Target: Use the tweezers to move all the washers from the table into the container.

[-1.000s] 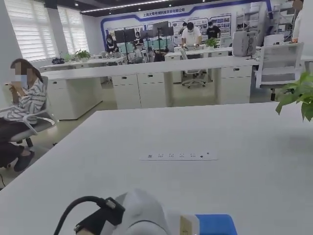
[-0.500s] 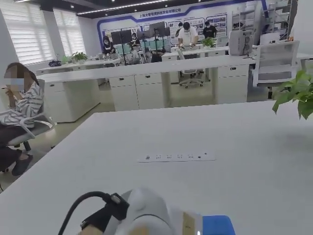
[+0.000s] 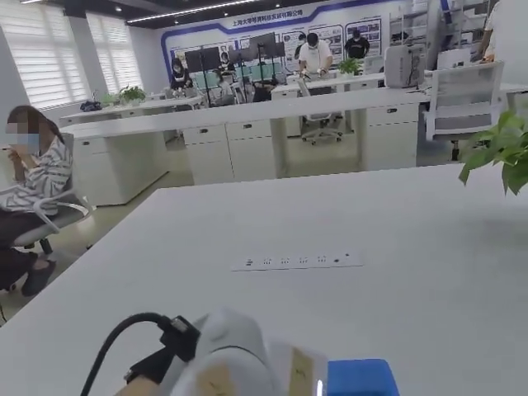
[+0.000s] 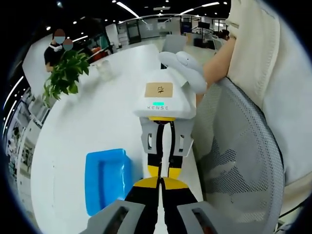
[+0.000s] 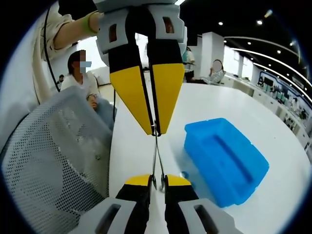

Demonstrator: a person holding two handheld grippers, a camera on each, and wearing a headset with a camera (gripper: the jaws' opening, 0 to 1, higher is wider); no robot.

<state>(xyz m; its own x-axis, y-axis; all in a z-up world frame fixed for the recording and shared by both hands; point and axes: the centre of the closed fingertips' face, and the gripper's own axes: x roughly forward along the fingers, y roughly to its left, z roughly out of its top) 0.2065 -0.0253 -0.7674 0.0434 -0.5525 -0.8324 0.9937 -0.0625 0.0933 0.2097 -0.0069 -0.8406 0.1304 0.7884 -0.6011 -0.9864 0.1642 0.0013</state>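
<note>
Thin metal tweezers [image 5: 156, 153] span the gap between my two grippers, which face each other tip to tip. My right gripper [image 5: 156, 184] is shut on one end. My left gripper [image 5: 155, 130], coming from the top of the right gripper view, is shut on the other end. In the left gripper view my own jaws [image 4: 161, 183] meet the right gripper [image 4: 163, 169] head on. The blue container [image 5: 225, 158] [image 4: 106, 179] lies on the white table beside them, its hollow showing. A small round thing [image 5: 183, 174], maybe a washer, lies by its near edge. A gripper's white body [image 3: 231, 363] shows beside the container [image 3: 363, 378].
A white mesh chair [image 4: 243, 161] [image 5: 53, 146] stands close to the table edge beside the grippers. A potted plant [image 3: 499, 153] [image 4: 66, 73] sits on the table, and a power strip [image 3: 299, 261] is set into its middle. A person [image 3: 37, 177] sits off to the left.
The head camera has drifted a little. The gripper body and the blue container stay at the bottom edge of the head view.
</note>
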